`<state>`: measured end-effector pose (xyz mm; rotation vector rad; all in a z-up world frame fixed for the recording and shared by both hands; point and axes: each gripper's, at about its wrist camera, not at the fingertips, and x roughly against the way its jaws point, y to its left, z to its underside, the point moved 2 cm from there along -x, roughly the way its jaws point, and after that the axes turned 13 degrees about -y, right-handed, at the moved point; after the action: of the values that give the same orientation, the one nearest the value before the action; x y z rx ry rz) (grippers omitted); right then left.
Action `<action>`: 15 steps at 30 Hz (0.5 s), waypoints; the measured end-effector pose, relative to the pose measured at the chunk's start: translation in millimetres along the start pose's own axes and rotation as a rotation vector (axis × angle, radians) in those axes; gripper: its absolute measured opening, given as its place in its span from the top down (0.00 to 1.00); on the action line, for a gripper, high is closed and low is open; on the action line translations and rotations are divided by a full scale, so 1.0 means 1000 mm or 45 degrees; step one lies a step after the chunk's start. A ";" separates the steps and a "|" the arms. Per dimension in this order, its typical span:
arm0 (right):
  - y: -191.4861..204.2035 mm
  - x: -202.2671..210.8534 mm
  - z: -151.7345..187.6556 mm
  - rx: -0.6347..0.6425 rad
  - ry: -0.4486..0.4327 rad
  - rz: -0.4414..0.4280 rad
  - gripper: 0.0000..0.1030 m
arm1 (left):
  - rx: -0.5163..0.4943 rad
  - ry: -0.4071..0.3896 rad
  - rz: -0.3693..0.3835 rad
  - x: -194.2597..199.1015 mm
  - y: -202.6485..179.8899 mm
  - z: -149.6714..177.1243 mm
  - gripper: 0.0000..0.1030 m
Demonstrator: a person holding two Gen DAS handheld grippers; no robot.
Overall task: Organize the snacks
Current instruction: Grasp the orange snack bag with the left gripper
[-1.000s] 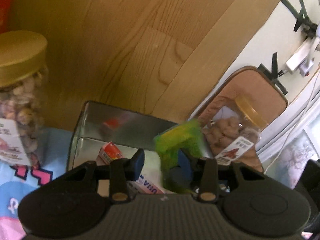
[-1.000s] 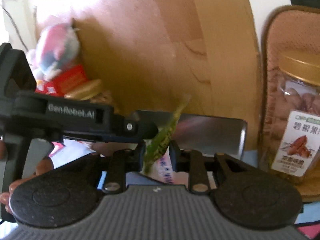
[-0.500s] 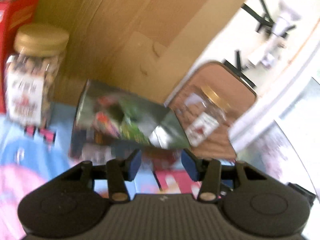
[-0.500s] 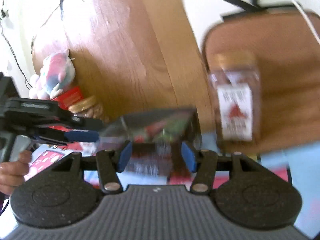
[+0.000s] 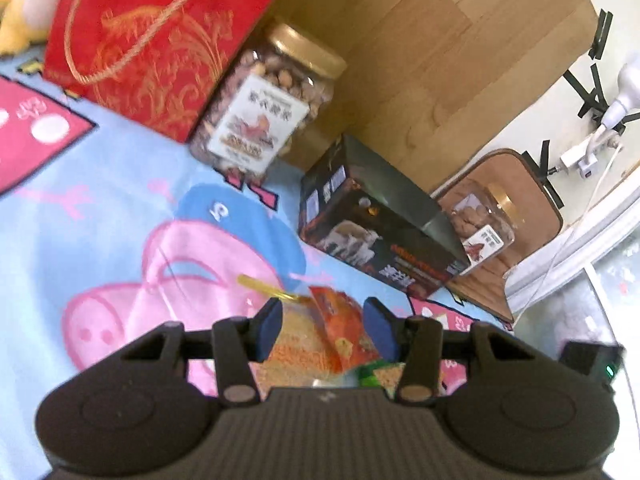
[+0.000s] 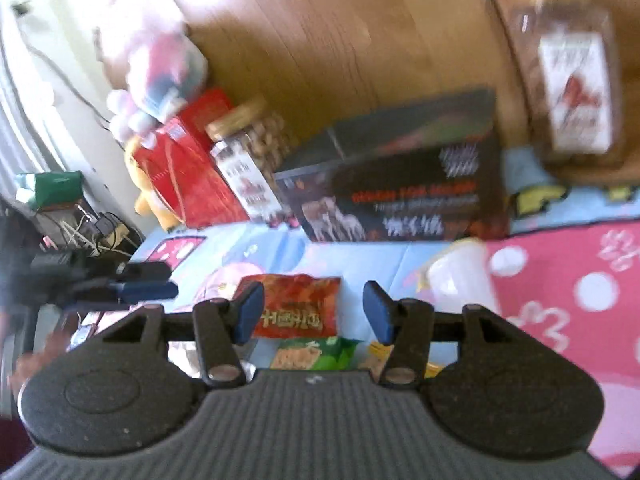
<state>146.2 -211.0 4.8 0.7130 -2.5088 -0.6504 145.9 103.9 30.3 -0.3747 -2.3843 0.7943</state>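
Between the blue fingers of the left gripper (image 5: 328, 326), and a little below them, lies an orange snack packet (image 5: 320, 340) on the cartoon-printed cloth (image 5: 120, 220). The fingers stand partly apart with a gap on each side of the packet; neither pad presses on it, and nothing is held. Just past the right finger's inner edge a green packet (image 5: 376, 374) peeks out, close to the gripper body. Ahead of the fingertips and to their right sits the dark open box (image 5: 376, 236), its long printed side facing the gripper. Beyond the box, further right, a clear jar of nuts (image 5: 482, 228) rests on a brown padded board (image 5: 532, 184). Ahead and left of the fingers stand a gold-lidded nut jar (image 5: 268, 100) and a red gift bag (image 5: 148, 40).

From the right wrist view, the right gripper (image 6: 314, 310) also has its fingers apart, wider than the packet, and empty. The same orange snack packet (image 6: 298, 306) lies flat on the cloth just beyond and between the fingertips, nearer the left finger, which overlaps its edge in the picture; whether they touch I cannot tell. The green packet (image 6: 312, 354) lies nearer the gripper body, below the gap. A pale translucent tub (image 6: 460, 276), blurred, sits just outside the right finger. Straight ahead of the fingers stands the dark box (image 6: 400, 196). Off to the left of the fingers the left gripper's blue-tipped fingers (image 6: 146, 290) show, held by a blurred hand (image 6: 36, 364).
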 end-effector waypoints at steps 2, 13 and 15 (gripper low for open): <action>-0.005 -0.017 0.002 -0.025 0.038 0.049 0.44 | 0.021 0.042 0.034 -0.015 -0.001 0.002 0.52; -0.011 -0.027 0.020 -0.264 0.153 -0.047 0.46 | 0.137 0.132 0.159 -0.053 -0.011 0.017 0.52; -0.005 -0.027 0.023 -0.238 0.138 -0.046 0.53 | 0.100 0.129 0.152 -0.054 -0.015 0.023 0.61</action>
<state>156.2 -192.4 -23.7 0.7066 -2.3053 -0.8245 173.0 58.5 1.2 -0.5167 -2.2465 0.8986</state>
